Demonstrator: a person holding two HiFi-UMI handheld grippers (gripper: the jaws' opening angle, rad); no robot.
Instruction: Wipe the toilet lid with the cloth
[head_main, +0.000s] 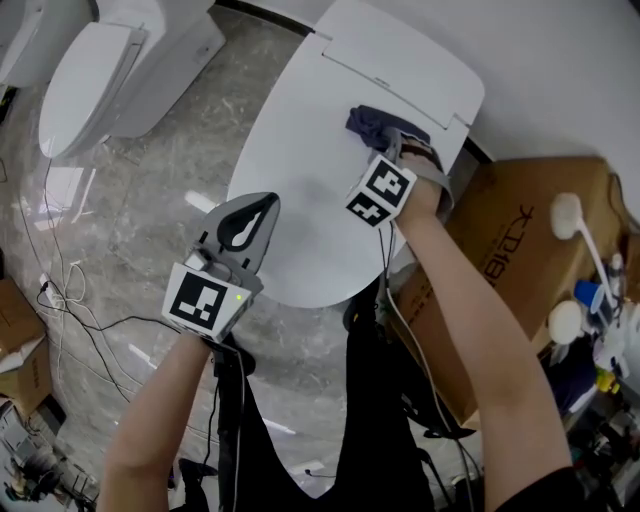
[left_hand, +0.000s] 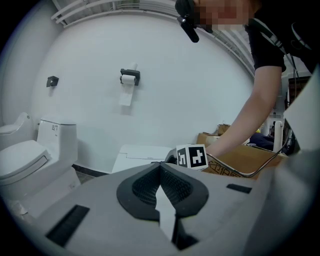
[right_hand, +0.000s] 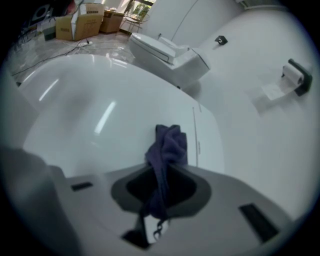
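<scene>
The white toilet lid (head_main: 300, 170) lies closed below me, also filling the right gripper view (right_hand: 100, 115). A dark blue cloth (head_main: 375, 125) rests bunched on the lid's back right part, near the hinge. My right gripper (head_main: 392, 140) is shut on the cloth (right_hand: 167, 147), which hangs out between its jaws onto the lid. My left gripper (head_main: 268, 205) hovers over the lid's front left edge, jaws shut with nothing between them (left_hand: 161, 167). In the left gripper view the right gripper's marker cube (left_hand: 191, 157) shows ahead.
A second white toilet (head_main: 90, 70) stands at the left (left_hand: 30, 160). A cardboard box (head_main: 520, 260) sits close on the right, with bottles and brushes (head_main: 590, 300) beyond it. Cables (head_main: 70, 300) trail over the marble floor. A paper holder (left_hand: 129, 77) hangs on the wall.
</scene>
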